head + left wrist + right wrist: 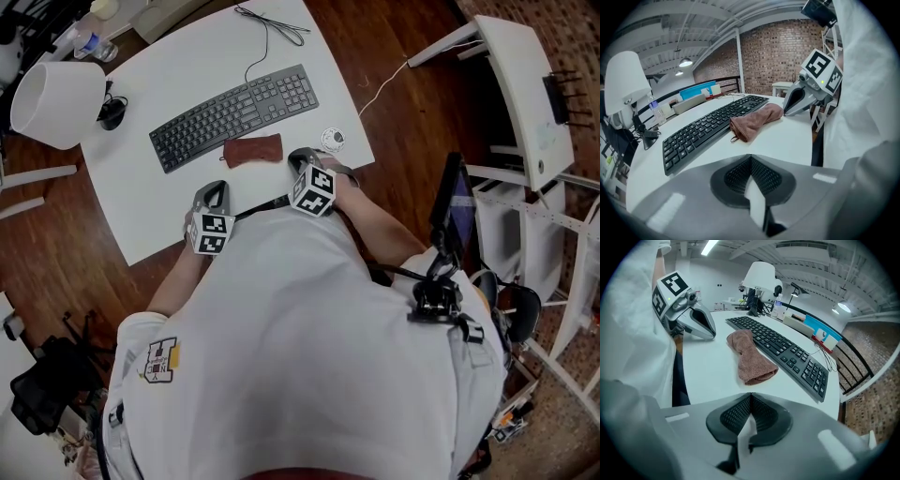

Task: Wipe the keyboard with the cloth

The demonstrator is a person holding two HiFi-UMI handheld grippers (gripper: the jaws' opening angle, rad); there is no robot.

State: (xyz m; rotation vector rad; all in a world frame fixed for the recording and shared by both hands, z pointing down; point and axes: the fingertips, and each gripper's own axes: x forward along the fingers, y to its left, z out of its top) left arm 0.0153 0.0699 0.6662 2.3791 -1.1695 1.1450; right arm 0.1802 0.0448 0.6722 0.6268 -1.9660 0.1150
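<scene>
A black keyboard (pixel 234 114) lies slantwise on the white table (pixel 141 206). Just in front of it lies a crumpled reddish-brown cloth (pixel 252 150), touching no gripper. My right gripper (pixel 302 155) rests close to the cloth's right end, jaws shut with nothing between them. My left gripper (pixel 214 187) sits near the table's front edge, left of and nearer than the cloth, also shut and empty. The left gripper view has the cloth (pixel 754 119), the keyboard (pixel 708 129) and the right gripper (pixel 787 110). The right gripper view has the cloth (pixel 750 357), the keyboard (pixel 787 352) and the left gripper (pixel 710 331).
A white lampshade (pixel 56 103) stands at the table's left end by a water bottle (pixel 92 44). The keyboard cable (pixel 267 37) runs to the far edge. A small round white object (pixel 332 140) lies right of the cloth. A white shelf unit (pixel 525 84) stands to the right.
</scene>
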